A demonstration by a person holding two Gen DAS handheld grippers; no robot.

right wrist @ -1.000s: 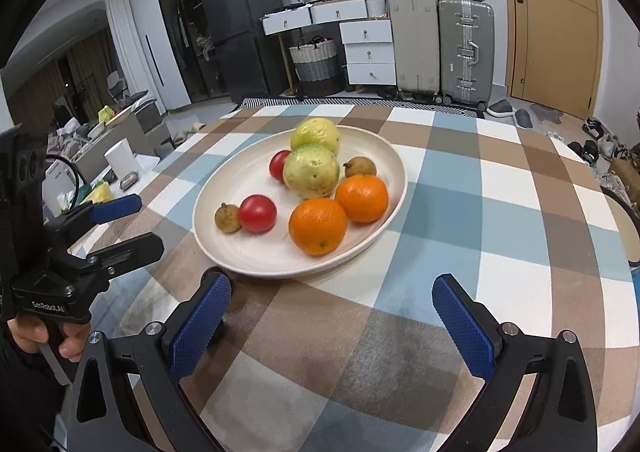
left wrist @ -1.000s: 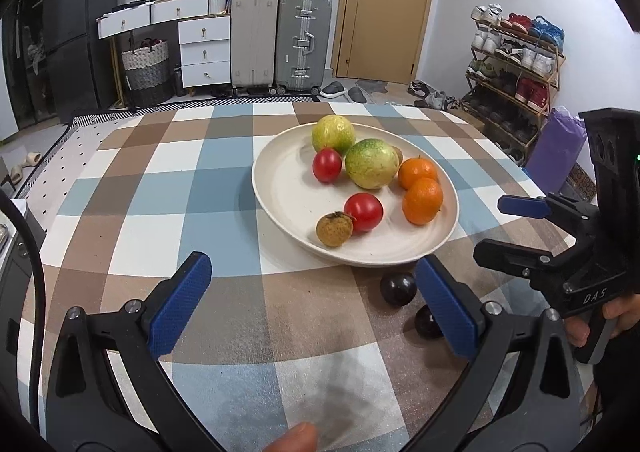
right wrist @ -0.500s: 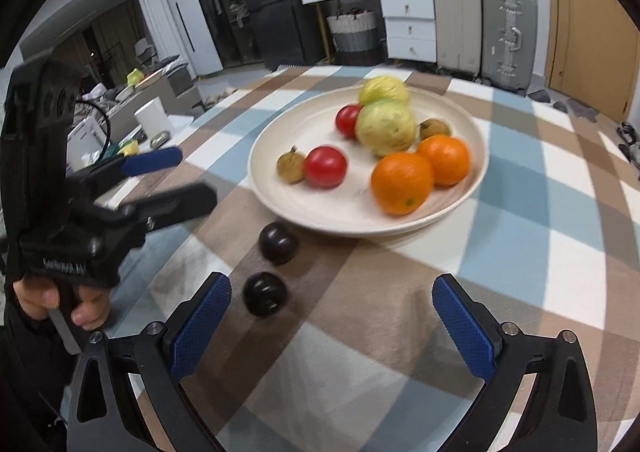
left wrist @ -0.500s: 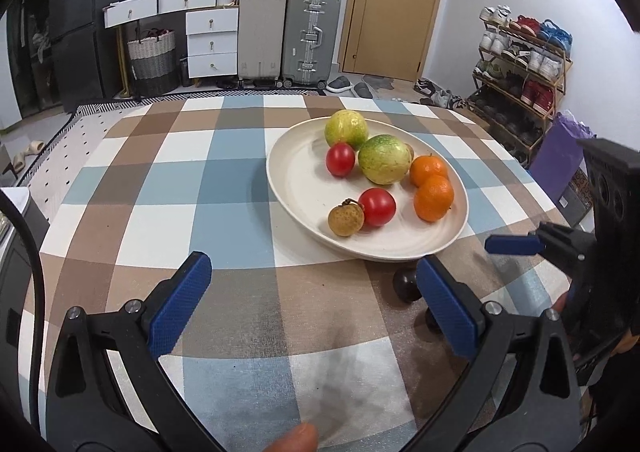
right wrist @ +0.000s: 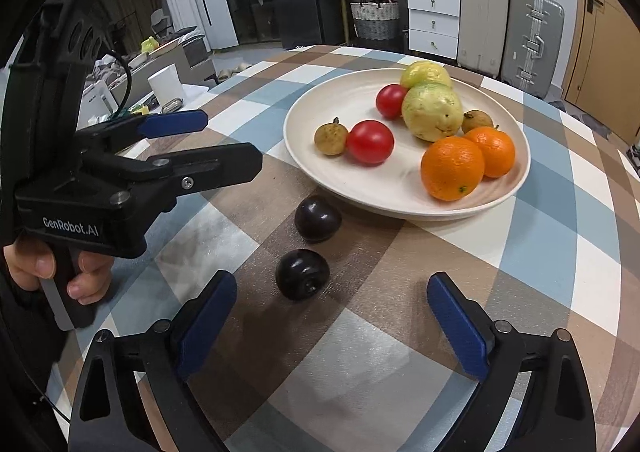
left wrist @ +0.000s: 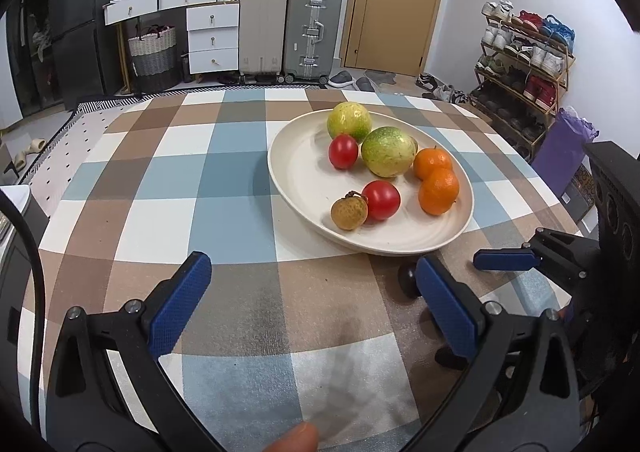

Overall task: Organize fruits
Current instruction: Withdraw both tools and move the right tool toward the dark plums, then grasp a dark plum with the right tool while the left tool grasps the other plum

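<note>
A cream plate (right wrist: 340,108) (left wrist: 296,172) on the checked tablecloth holds two green guavas, two red tomatoes, two oranges and two brown longans. Two dark plums lie on the cloth beside the plate's rim: the near plum (right wrist: 302,274) and the far plum (right wrist: 317,218). My right gripper (right wrist: 330,326) is open and empty, its jaws just short of the near plum. My left gripper (left wrist: 308,304) is open and empty over the cloth; its right finger hides most of one plum (left wrist: 407,277). Each gripper shows in the other's view.
The table's right edge drops to the floor by a purple bag (left wrist: 562,144) and a shoe rack (left wrist: 524,64). Suitcases (left wrist: 288,24) and white drawers (left wrist: 212,36) stand beyond the far edge. A white cup (right wrist: 165,83) sits off the table's left.
My right gripper has swung left and down, from facing the plate to facing the two plums. My left gripper has shifted slightly left, so the plate sits further right in its view.
</note>
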